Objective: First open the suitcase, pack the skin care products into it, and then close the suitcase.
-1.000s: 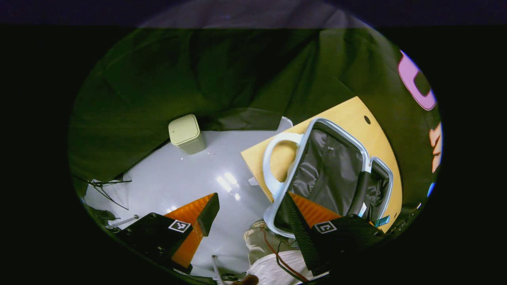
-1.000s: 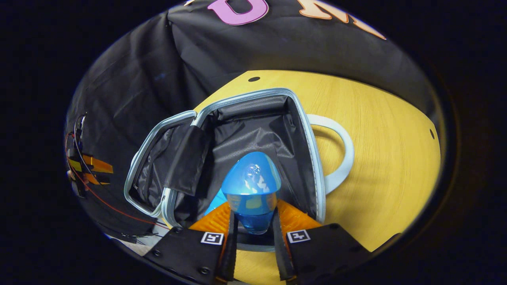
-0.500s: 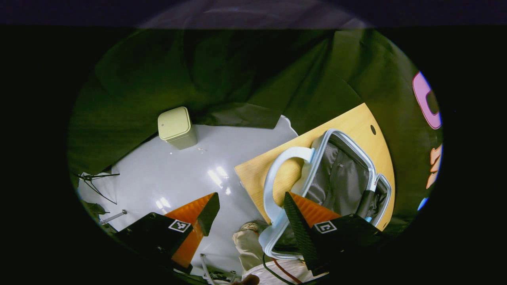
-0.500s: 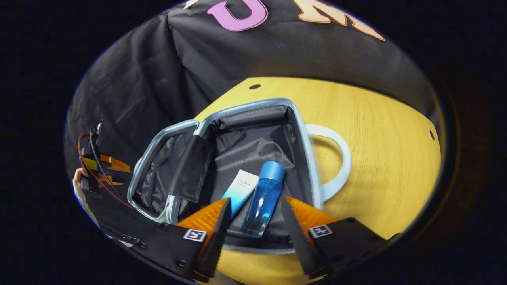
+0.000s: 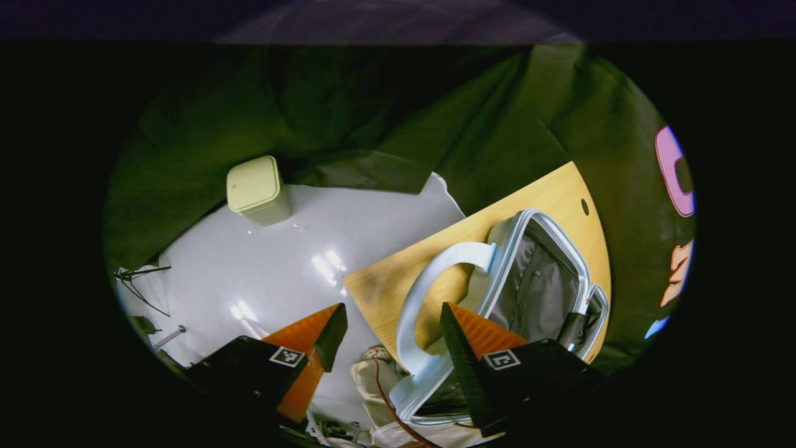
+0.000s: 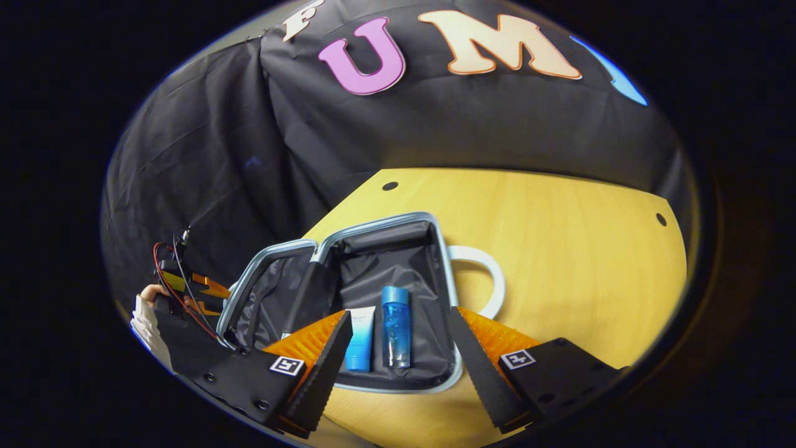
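**Here, an open suitcase holds two skin care items**

Here, in the right gripper view, a small suitcase (image 6: 398, 261) lies open on a yellow wooden table (image 6: 559, 249), in the lower middle of the frame. Its dark lining is exposed, and its lid (image 6: 264, 298) is folded out to the left. A white handle (image 6: 488, 280) loops out from its right edge. Inside, side by side and close together, lie a blue bottle (image 6: 395, 326) and, to its left, a tube (image 6: 360, 339) that fades from white to blue. The right gripper (image 6: 398, 367) hovers above the near rim of the case, its fingers spread wide and holding nothing. At the left edge of the frame, a hand (image 6: 149, 311) holds the other gripper beside the lid.

In the left gripper view, the left gripper (image 5: 388, 336) also stands wide open and empty, at the bottom centre. The suitcase (image 5: 541, 292) sits at the right on the table (image 5: 379, 292). A pale lidded bin (image 5: 256, 190) stands on the grey floor (image 5: 298, 249), upper left.
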Demonstrator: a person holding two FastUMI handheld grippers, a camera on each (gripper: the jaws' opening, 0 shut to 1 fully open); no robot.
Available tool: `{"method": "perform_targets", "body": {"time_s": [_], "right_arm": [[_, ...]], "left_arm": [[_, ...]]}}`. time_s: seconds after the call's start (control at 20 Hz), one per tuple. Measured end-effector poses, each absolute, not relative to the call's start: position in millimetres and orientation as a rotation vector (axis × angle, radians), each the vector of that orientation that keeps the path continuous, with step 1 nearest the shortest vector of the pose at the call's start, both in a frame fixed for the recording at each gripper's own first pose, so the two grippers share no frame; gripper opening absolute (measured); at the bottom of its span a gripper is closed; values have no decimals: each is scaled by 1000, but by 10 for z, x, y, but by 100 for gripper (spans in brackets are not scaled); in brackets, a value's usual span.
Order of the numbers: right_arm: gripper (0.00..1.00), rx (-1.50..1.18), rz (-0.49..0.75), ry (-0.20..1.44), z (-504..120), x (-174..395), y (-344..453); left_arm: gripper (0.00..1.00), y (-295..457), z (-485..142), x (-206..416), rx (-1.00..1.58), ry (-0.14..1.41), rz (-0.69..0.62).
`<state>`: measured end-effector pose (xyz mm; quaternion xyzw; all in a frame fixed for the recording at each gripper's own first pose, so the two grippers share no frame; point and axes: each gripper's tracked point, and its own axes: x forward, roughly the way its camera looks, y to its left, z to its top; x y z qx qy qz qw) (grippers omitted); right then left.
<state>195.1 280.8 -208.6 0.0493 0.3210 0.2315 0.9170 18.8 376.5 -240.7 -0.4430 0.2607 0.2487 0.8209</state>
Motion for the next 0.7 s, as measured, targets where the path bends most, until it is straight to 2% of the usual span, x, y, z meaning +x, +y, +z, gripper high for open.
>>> {"method": "perform_targets", "body": {"time_s": [0.15,0.2,0.25,0.3,0.45,0.5,0.55,0.6,0.7], "right_arm": [[98,108,415,636,-1990,2017,2558],[98,116,397,633,-1970,2031,2490],[94,122,383,628,-1944,2037,2428],[98,124,374,623,-1937,2048,2383],[98,103,362,626,-1951,2017,2269],[98,99,360,630,-1969,1997,2253],[98,99,357,633,-1987,1981,2243],[98,101,358,639,-2009,1960,2236],[98,98,358,646,-2037,1933,2221]], "left_arm": [[77,3727,-2445,297,-995,555,494],[77,3708,-2460,325,-1006,555,484],[65,3703,-2457,353,-1013,555,474],[51,3694,-2461,374,-1016,557,467],[25,3737,-2524,338,-986,588,500],[12,3733,-2500,323,-977,590,503],[10,3729,-2474,324,-970,585,500],[12,3721,-2457,329,-969,578,491],[11,3674,-2392,332,-988,559,466]]}}
